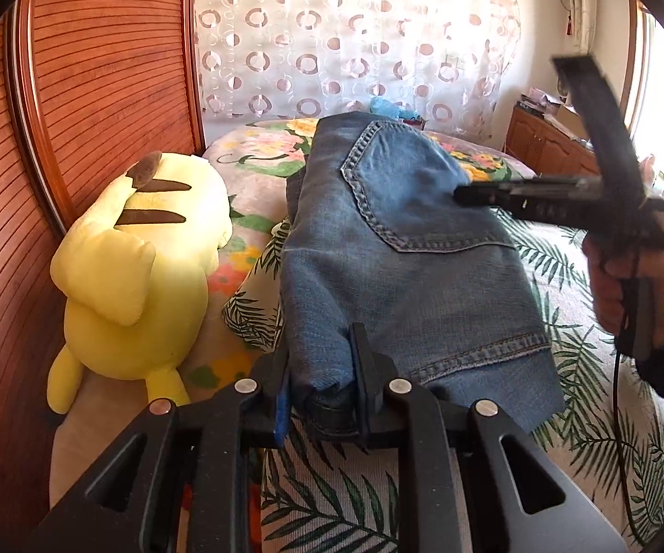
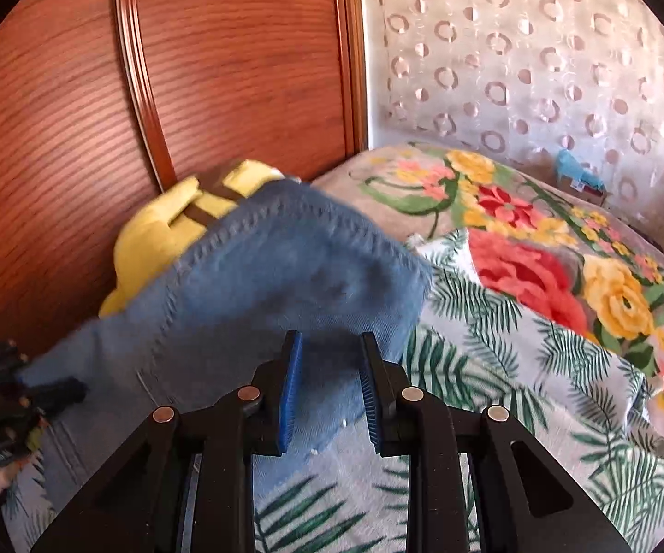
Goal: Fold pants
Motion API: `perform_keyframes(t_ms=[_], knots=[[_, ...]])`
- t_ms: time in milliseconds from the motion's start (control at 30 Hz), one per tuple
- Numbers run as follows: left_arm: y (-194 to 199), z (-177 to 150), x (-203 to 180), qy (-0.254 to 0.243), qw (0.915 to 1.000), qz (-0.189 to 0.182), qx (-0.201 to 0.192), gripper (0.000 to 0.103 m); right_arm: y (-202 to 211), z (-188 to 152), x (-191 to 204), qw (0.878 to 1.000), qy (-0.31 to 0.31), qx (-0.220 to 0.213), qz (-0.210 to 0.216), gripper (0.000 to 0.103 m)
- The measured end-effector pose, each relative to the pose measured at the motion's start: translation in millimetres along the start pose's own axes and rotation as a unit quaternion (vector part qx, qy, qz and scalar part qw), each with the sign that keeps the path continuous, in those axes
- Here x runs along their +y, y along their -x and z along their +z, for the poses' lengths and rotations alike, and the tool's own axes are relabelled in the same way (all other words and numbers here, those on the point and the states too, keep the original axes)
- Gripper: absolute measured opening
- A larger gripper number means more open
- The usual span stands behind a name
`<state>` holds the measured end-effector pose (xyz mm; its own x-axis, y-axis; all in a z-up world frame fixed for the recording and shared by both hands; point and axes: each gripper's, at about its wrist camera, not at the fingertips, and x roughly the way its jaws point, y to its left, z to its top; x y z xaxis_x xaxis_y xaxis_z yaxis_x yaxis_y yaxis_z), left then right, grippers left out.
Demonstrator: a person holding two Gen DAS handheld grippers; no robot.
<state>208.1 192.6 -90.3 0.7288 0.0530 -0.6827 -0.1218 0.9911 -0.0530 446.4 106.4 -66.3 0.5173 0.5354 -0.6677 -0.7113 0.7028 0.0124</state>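
The pants are blue jeans (image 1: 387, 249), folded into a thick stack on the leaf-print bedspread (image 1: 576, 368), back pocket facing up. My left gripper (image 1: 320, 368) is shut on the near folded edge of the jeans. My right gripper (image 2: 329, 373) is open and empty, its blue pads just above the jeans (image 2: 286, 276) near their right edge. In the left wrist view the right gripper (image 1: 465, 194) shows from the side, hovering over the pocket, held by a hand (image 1: 631, 285).
A yellow plush toy (image 1: 143, 267) lies left of the jeans against the wooden headboard (image 1: 101, 69). A floral blanket (image 2: 539, 249) covers the far bed. A patterned curtain (image 1: 355, 37) hangs behind. A wooden cabinet (image 1: 548, 143) stands at the right.
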Motion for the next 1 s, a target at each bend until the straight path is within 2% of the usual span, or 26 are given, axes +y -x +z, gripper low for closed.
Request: perform_keyframes(t_ms=[167,233,300,433,467,500,567,633,700,1000], knots=[[11.9,-4.1,1.4,0.004,1.0000,0.006,-0.003,0.022,3.3,-2.5,-3.9,1.000,-0.010,0.007,-0.007,0.025],[17.7,-5.0,0.9,0.002,0.9999,0.014,-0.007,0.028,10.7,-3.2,-1.4,1.000,-0.012,0.004,-0.008,0.025],[25.2,-5.6,0.5,0.001,0.9997,0.021,-0.015,0.043,19.3,-3.2,5.5,1.000,-0.011,0.001,-0.006,0.025],[40.9,-7.1,-1.1,0.001,0.9994,0.019,-0.029,0.064,45.1,-13.7,17.0,1.000,-0.013,-0.013,-0.006,0.025],[45.3,-7.5,-1.9,0.001,0.9993,0.019,-0.033,0.078,52.9,-16.8,19.2,1.000,-0.014,-0.017,-0.006,0.025],[48.3,-7.5,-2.0,0.002,0.9991,0.018,-0.037,0.082,59.0,-20.3,22.9,1.000,-0.013,-0.019,-0.007,0.025],[56.3,-7.4,-2.6,0.005,0.9988,0.012,-0.047,0.084,72.6,-27.8,27.8,1.000,-0.011,-0.023,-0.011,0.025],[63.6,-7.8,-3.6,0.007,0.9986,0.006,-0.051,0.090,84.5,-33.8,31.4,1.000,-0.011,-0.027,-0.012,0.025],[70.2,-8.0,-4.5,0.008,0.9982,0.004,-0.059,0.102,97.3,-40.4,34.5,0.999,-0.013,-0.031,-0.014,0.025],[92.6,-10.3,-21.5,-0.006,0.9973,0.011,-0.072,0.103,142.9,-68.3,47.1,0.998,-0.019,-0.048,-0.022,0.025]])
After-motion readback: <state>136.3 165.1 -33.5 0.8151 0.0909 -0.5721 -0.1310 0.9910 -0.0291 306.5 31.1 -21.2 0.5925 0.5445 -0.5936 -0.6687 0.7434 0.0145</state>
